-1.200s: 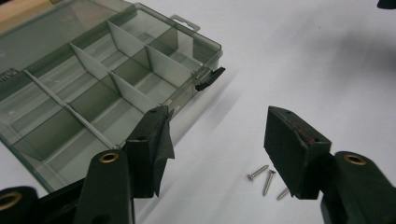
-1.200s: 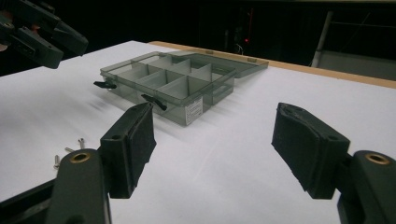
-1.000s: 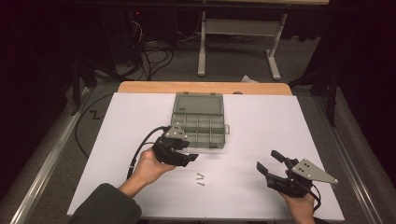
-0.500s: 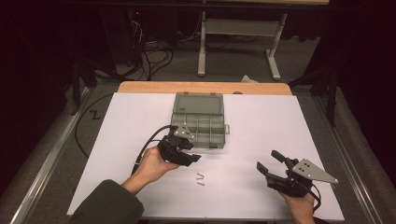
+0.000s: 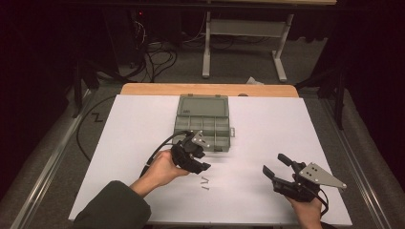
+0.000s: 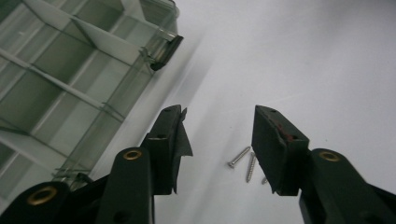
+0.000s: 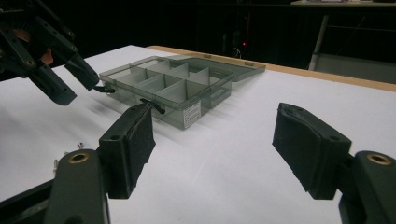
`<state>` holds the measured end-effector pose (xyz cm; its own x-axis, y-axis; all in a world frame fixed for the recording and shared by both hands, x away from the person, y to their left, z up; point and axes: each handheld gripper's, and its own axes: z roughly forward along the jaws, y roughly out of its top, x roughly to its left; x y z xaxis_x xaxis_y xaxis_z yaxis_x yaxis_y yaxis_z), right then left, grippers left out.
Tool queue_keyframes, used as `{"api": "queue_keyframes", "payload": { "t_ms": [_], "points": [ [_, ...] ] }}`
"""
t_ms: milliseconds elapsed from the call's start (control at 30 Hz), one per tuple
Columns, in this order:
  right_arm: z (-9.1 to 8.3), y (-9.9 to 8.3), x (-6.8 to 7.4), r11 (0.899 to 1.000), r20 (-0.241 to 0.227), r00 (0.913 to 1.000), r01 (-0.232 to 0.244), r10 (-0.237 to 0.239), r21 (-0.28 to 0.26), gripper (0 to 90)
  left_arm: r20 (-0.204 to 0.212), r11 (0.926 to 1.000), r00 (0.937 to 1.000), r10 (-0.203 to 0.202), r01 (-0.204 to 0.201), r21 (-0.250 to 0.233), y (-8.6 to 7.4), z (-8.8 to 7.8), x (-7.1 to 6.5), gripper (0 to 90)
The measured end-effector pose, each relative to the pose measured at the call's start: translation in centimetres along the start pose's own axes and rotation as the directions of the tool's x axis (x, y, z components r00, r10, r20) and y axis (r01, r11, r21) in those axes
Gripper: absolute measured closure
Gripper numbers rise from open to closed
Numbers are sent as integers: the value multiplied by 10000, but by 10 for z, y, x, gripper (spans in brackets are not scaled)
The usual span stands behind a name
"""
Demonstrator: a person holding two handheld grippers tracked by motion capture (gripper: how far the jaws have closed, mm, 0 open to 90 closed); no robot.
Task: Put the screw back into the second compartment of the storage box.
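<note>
An open grey-green compartment box (image 5: pixel 177 128) stands mid-table, its lid lying flat behind it. In the left gripper view its front wall (image 6: pixel 126 93) runs along the left. Three small screws (image 5: pixel 205 183) lie on the white sheet in front of the box. My left gripper (image 5: pixel 200 160) hovers between the box and the screws. Its jaws (image 6: pixel 219 116) have just been closing and still stand apart, with nothing between the pads. The screws (image 6: pixel 239 157) lie on the table beyond, close to the right-hand jaw. My right gripper (image 5: pixel 274 163) rests open near the front right, facing the box (image 7: pixel 177 109).
The white sheet (image 5: pixel 286 124) covers the table up to a wooden far edge (image 5: pixel 210 89). A black cable (image 5: pixel 157 152) trails from the left gripper over the sheet. Table legs and cables stand on the floor beyond. The left gripper (image 7: pixel 77 91) also appears far off in the right gripper view.
My left gripper has shifted a little to the right, from the box's front corner toward the screws, and its jaws have narrowed. The right gripper has stayed put.
</note>
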<state>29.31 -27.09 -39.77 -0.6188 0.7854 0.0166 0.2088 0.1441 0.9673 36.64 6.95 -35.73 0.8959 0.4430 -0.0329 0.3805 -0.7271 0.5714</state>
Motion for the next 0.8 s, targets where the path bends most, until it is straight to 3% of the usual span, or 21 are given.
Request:
{"api": "queue_keyframes", "payload": {
  "t_ms": [333, 800],
  "points": [
    [0, 0, -1, 10000, -6, 10000, -32, 32, -30, 309, 126, 9958, 9995, 283, -293, 871, 3, 12, -2, 593],
    [0, 0, -1, 10000, -79, 9999, -86, 86, -42, 322, 568, 9817, 9974, 453, -550, 1824, 3, 30, -7, 675]
  ]
}}
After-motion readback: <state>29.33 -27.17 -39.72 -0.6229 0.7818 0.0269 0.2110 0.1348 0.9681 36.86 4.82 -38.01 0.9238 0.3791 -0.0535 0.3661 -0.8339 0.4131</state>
